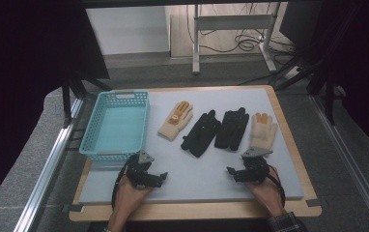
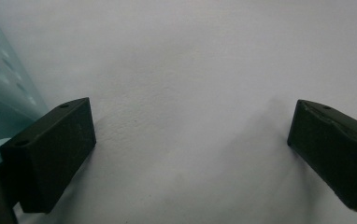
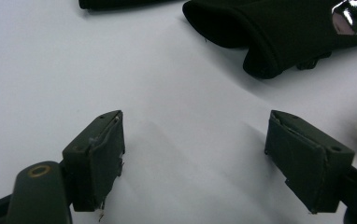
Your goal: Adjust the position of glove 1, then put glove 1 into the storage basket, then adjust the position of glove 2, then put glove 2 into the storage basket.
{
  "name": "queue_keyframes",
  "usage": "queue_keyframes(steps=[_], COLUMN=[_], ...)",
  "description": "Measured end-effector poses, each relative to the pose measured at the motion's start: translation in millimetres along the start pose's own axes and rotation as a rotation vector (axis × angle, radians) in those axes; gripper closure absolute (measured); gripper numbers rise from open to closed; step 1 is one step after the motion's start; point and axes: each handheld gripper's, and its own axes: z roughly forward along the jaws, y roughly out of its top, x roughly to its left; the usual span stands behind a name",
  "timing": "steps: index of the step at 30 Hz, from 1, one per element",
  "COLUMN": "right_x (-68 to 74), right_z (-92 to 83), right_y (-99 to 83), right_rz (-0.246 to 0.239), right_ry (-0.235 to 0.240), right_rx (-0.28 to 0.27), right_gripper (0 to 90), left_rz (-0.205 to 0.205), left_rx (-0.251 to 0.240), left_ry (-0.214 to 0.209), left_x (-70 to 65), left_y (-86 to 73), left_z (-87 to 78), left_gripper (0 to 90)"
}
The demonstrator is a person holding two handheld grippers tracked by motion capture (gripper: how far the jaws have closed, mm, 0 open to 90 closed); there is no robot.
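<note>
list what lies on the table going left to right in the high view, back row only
blue basket → cream glove with orange fingers → first black glove → second black glove → second cream glove

Two black gloves (image 1: pixel 216 130) flat side by side mid-mat, cream gloves (image 1: pixel 176 121) (image 1: pixel 262 128) flanking, fingers pointing away

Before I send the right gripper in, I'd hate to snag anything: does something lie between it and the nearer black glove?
Nothing visible does. The right gripper is open over bare grey mat, and the black glove lies just beyond its jaws, cuff toward them, with open mat between.
</note>
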Motion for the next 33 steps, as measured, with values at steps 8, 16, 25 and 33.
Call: queue_keyframes(steps=[8, 16, 25, 33], right_x=[0.2, 1.2, 1.8, -0.4], right_z=[0.7, 2.0, 1.6, -0.5], right_y=[0.3, 1.0, 1.2, 2.8], right_rz=[-0.004, -0.012, -0.003, 0.021], right_ry=[0.005, 0.012, 0.006, -0.003], right_rx=[0.007, 0.024, 0.025, 0.025], right_gripper=[15.0, 8.2, 9.0, 14.1], left_rz=[-0.001, -0.003, -0.003, -0.003], left_rx=[-0.003, -0.005, -0.005, -0.005], left_ry=[0.002, 0.002, 0.003, 0.003], left_x=[0.1, 0.2, 0.2, 0.2], left_y=[-0.3, -0.3, -0.4, -0.4], left_z=[-0.2, -0.3, -0.3, -0.4], left_gripper=[2.1, 2.4, 2.6, 2.6])
